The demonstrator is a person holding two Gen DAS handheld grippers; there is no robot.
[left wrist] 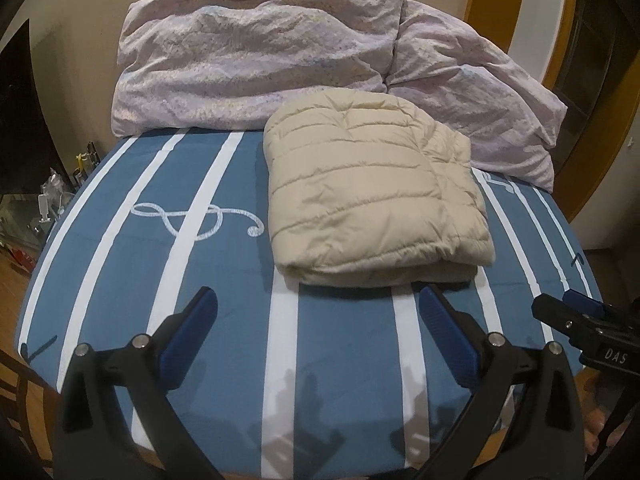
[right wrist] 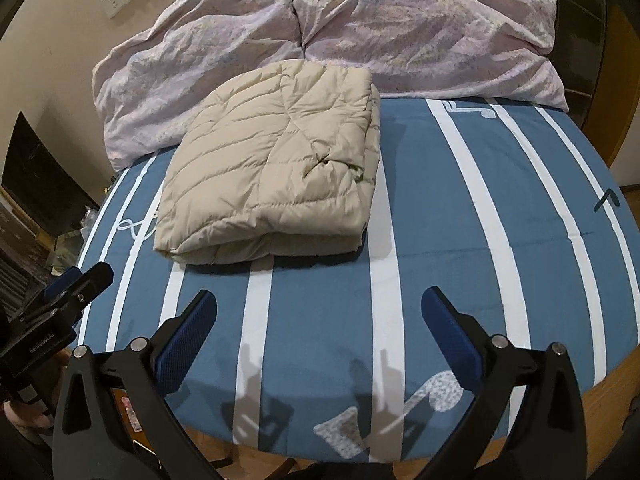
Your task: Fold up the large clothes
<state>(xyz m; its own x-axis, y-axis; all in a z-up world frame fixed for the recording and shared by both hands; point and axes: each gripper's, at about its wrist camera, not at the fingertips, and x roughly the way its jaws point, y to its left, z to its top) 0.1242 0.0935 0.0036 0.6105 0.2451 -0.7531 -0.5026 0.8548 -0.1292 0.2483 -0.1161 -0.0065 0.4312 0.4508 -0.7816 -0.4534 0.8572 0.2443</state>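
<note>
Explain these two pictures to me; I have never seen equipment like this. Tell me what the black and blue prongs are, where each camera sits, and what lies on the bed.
The prongs are two-finger grippers, one held in each of a person's hands; no robot arm is involved. A camera on each looks forward along its fingers. One picture comes from the left gripper, the other from the right gripper. Both stand open and hold nothing. On the blue striped bedsheet lies a folded beige quilted jacket, and behind it a crumpled lilac duvet.
</note>
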